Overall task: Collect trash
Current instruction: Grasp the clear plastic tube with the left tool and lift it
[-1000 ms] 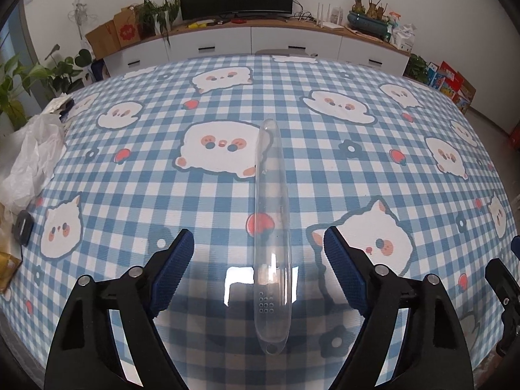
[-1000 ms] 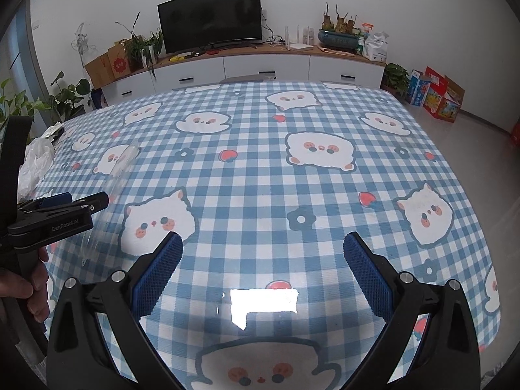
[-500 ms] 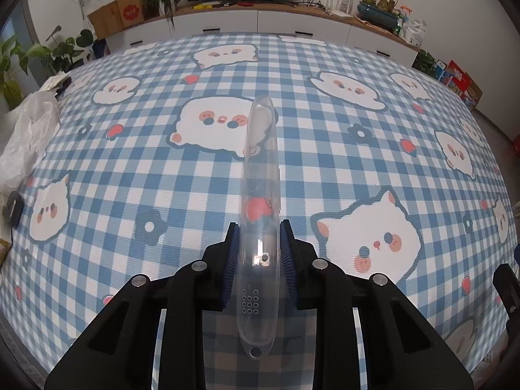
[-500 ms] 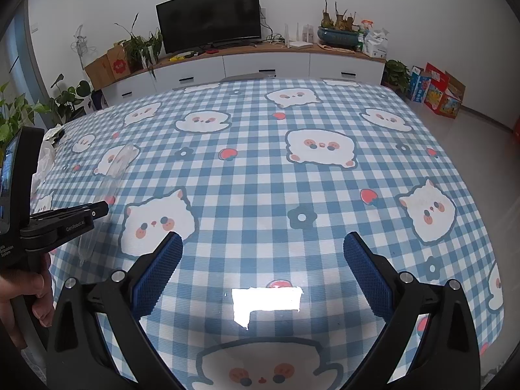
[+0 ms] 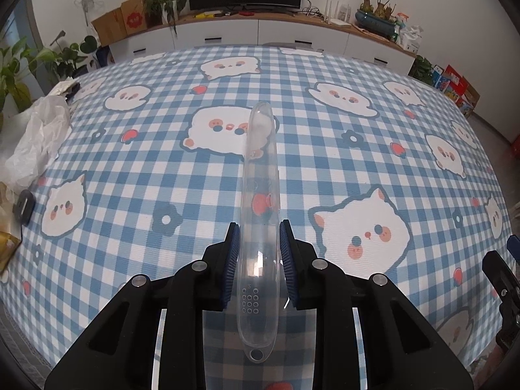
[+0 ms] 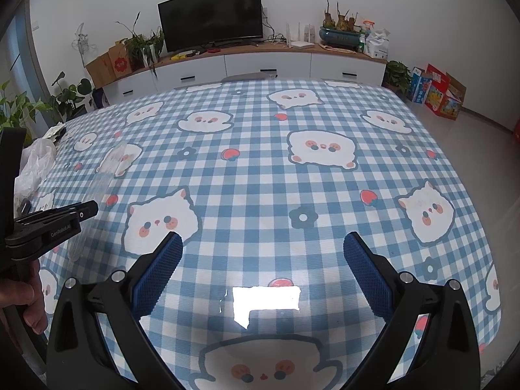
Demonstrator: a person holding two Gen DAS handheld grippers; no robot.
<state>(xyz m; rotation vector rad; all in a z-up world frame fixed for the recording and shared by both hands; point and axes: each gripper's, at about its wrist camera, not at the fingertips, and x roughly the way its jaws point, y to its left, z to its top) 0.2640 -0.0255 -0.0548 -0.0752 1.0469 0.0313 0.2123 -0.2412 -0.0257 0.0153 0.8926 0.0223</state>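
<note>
A long clear plastic case (image 5: 260,201) with rounded ends points away from me over the blue checked tablecloth (image 5: 325,169). My left gripper (image 5: 259,240) is shut on the case near its close end, blue pads pressed to both sides. The case also shows faintly in the right wrist view (image 6: 107,175), held by the left gripper (image 6: 87,209) at the left edge. My right gripper (image 6: 263,256) is open and empty above the cloth near the table's front edge.
A crumpled white plastic bag (image 5: 39,139) lies at the table's left edge, with a small dark object (image 5: 25,206) and a yellow wrapper (image 5: 6,247) near it. Plants, a TV cabinet (image 6: 260,65) and boxes stand beyond the table.
My left gripper closed on the clear case, then lifted slightly with it. The right gripper stayed open and barely moved.
</note>
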